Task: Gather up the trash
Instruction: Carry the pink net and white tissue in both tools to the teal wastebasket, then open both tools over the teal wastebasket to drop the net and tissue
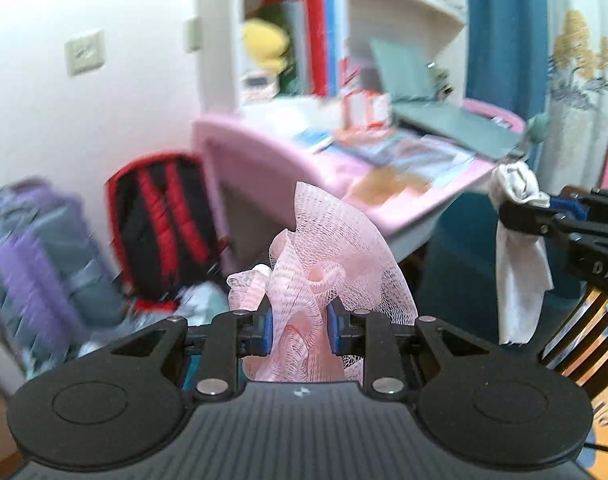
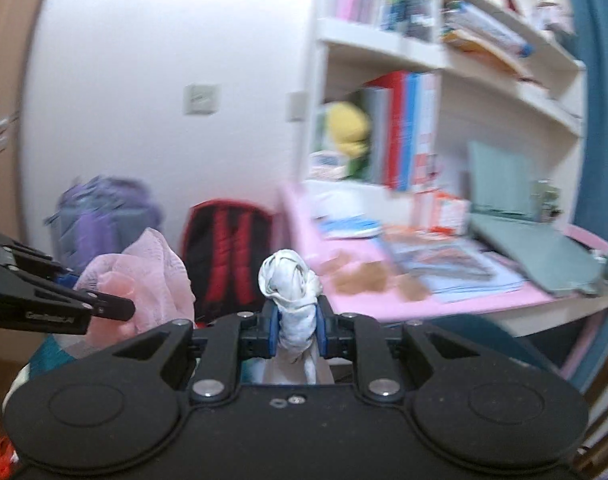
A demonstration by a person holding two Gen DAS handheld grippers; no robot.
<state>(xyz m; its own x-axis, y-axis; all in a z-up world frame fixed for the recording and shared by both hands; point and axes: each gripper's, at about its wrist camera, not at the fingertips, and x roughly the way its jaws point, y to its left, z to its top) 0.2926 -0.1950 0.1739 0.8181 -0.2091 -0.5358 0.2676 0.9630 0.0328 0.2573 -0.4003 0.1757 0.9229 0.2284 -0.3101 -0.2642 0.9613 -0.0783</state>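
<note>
Left gripper [image 1: 297, 330] pinches pink mesh [image 1: 324, 248]; right gripper [image 2: 295, 330] pinches white cloth [image 2: 289, 280].

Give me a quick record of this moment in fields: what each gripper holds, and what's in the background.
left gripper: shut on pink mesh netting
right gripper: shut on white crumpled cloth
cloth shape: bunched above the pads, a tail hanging below
desk: pink, cluttered with papers
shelves: books and binders
floor by wall: red and black backpack, purple bag
image quality: background blurred
</note>
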